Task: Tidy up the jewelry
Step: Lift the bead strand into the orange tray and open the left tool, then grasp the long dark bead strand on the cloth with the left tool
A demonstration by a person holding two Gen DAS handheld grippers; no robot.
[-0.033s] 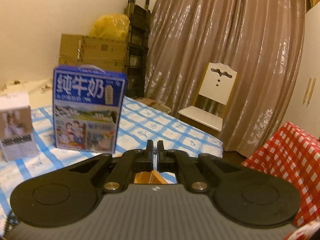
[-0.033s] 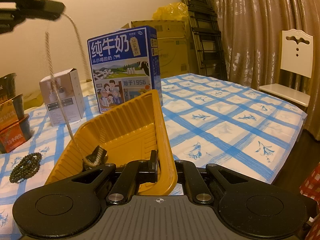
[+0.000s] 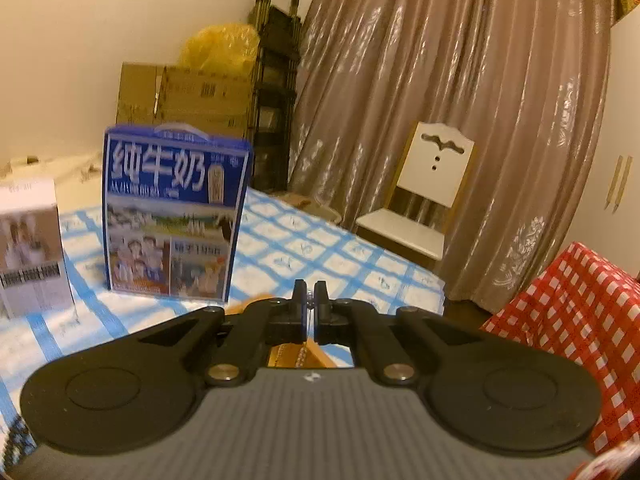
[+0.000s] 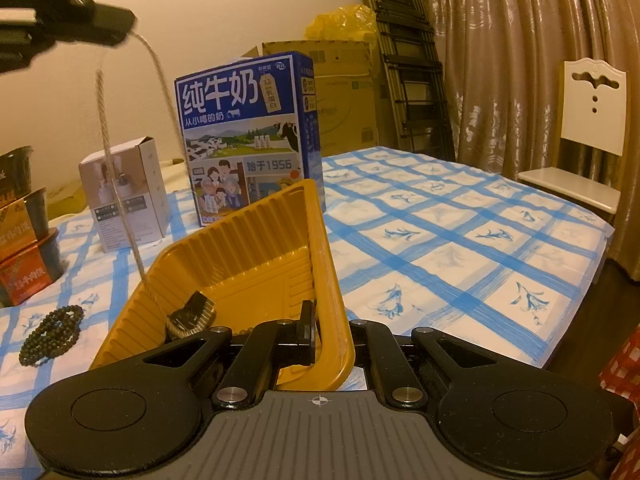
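A yellow ribbed tray (image 4: pixel 248 264) is tilted up off the checked tablecloth, and my right gripper (image 4: pixel 330 328) is shut on its near right rim. In the right wrist view my left gripper (image 4: pixel 116 28) hangs at the top left, shut on a thin necklace chain (image 4: pixel 108 168). The chain falls in two strands into the tray and ends at a dark pendant (image 4: pixel 192 316) on the tray floor. From the left wrist view, my left gripper (image 3: pixel 309 304) is shut with a small bit of chain between its tips, and a strip of the tray (image 3: pixel 296 354) shows below.
A dark beaded bracelet (image 4: pixel 52 336) lies on the cloth left of the tray. Behind stand a blue milk carton box (image 4: pixel 248 136), a small white box (image 4: pixel 124 192) and stacked noodle cups (image 4: pixel 24 232). A white chair (image 4: pixel 588 136) and curtains are to the right.
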